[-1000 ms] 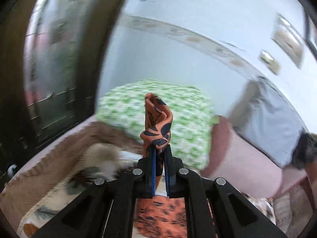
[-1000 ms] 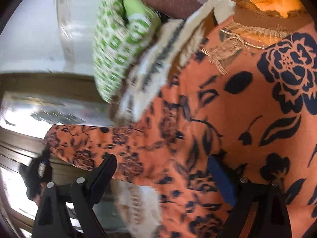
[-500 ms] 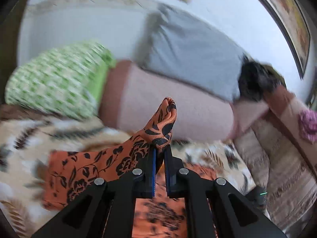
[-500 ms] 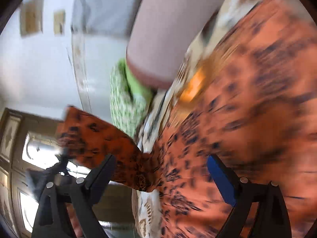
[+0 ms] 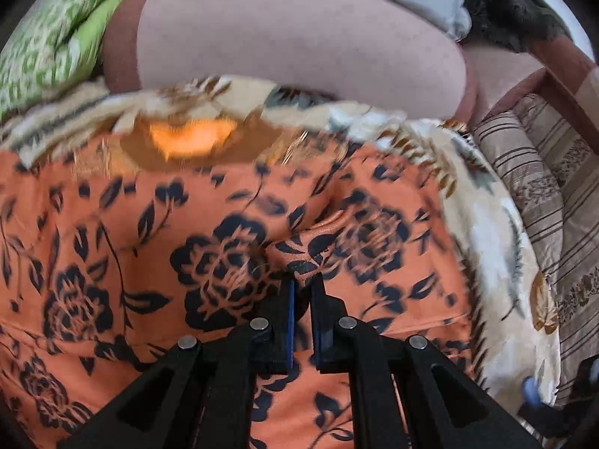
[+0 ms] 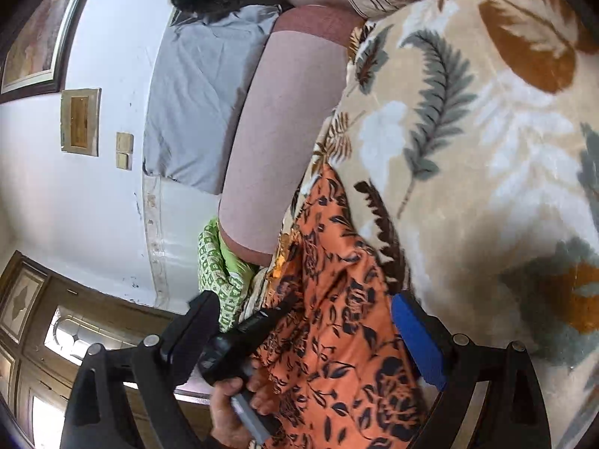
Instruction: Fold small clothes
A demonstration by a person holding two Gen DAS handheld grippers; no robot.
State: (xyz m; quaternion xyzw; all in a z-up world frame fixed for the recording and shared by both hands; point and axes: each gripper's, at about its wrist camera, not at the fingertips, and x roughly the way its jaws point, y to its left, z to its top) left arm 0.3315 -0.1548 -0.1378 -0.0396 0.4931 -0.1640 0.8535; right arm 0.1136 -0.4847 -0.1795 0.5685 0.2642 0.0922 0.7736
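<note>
An orange garment (image 5: 157, 247) with black flowers lies spread on a leaf-print blanket (image 5: 498, 247), its brown neckline (image 5: 191, 142) toward the cushions. My left gripper (image 5: 301, 280) is shut on a bunched fold of this cloth and points down at the garment. In the right wrist view the orange garment (image 6: 337, 336) runs up between the wide-apart fingers of my right gripper (image 6: 303, 321), which stands open with neither pad pressing on it. The left gripper's black body (image 6: 239, 340) and the hand (image 6: 232, 408) that holds it show at the garment's left edge there.
A pink bolster (image 5: 299, 37) lies behind the garment, with a green patterned pillow (image 5: 45, 37) to its left. A grey pillow (image 6: 194, 93) and a dark furry thing (image 5: 513, 3) sit farther back. Striped upholstery (image 5: 554, 194) borders the blanket on the right.
My left gripper has come down from high in the air and swung right, bringing the pinched fold onto the spread garment. The right gripper has swung toward the blanket's side, still open.
</note>
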